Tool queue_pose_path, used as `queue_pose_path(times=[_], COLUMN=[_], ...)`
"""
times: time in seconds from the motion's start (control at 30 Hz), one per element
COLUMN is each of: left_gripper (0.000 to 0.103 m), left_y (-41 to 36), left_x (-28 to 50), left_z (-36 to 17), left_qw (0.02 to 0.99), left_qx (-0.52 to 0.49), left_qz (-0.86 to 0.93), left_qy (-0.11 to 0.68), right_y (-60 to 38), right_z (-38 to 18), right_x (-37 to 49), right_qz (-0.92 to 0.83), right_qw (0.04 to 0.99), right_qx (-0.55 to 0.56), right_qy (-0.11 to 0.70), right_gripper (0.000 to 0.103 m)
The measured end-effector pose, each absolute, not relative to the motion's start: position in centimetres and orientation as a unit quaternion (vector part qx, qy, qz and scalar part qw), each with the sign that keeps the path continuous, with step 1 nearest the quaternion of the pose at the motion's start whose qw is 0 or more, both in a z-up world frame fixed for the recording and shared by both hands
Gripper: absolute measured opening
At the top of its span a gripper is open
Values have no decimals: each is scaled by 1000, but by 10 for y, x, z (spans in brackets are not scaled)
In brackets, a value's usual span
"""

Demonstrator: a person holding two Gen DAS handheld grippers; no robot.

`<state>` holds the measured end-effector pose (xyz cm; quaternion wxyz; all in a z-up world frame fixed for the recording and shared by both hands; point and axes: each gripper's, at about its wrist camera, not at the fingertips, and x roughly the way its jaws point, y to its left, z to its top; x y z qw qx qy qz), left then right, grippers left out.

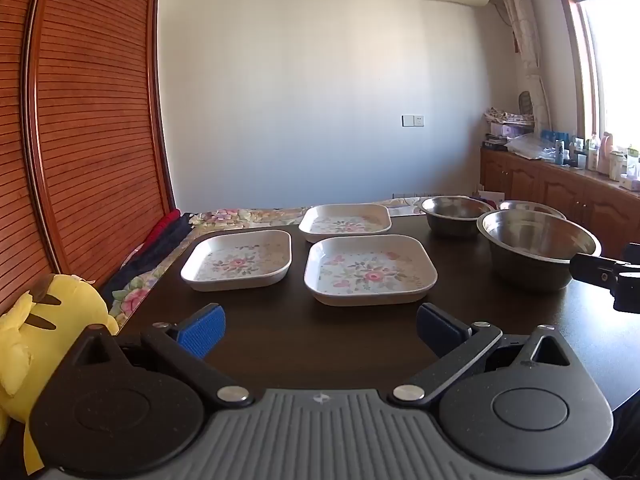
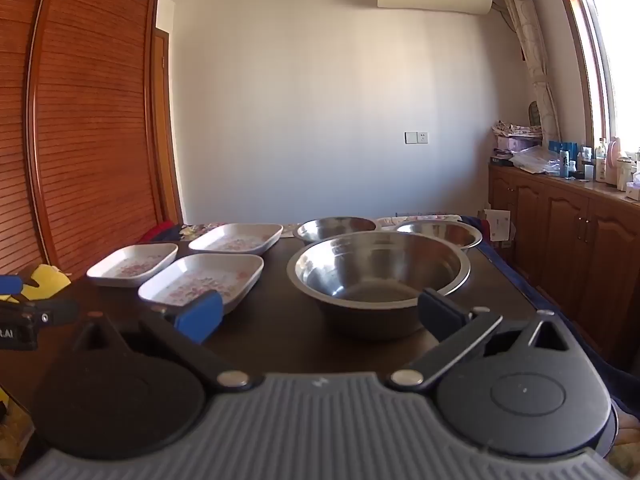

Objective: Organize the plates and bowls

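Three floral plates (image 1: 370,270) are seen from the left wrist, straight ahead of the left gripper (image 1: 320,330), whose jaws are spread wide and empty.

From the right wrist, the large steel bowl (image 2: 378,276) is found just beyond the right gripper (image 2: 320,316), likewise released, making it the nearer hand.

Both cams ride low over the near edge of the dark table (image 1: 320,344), tilted slightly down toward the white wall (image 1: 320,100). Left one faces the plates (image 1: 370,270), right one the bowls (image 2: 378,270); both views share all of them.
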<state>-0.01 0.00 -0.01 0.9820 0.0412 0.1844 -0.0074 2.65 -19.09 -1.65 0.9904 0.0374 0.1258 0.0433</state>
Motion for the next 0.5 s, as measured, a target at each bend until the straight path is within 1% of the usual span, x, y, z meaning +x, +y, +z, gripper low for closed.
queue_pose_path(times=[0.5], left_gripper=[103], left_y=[2], left_x=[-2], left_z=[3], left_qw=[983], left_qx=[44], left_qz=[-7], left_qy=[181], right_y=[-190], right_z=[-17], right_x=[26], right_qz=[44], right_qw=[991], right_qx=[38], right_qy=[124], right_gripper=[103])
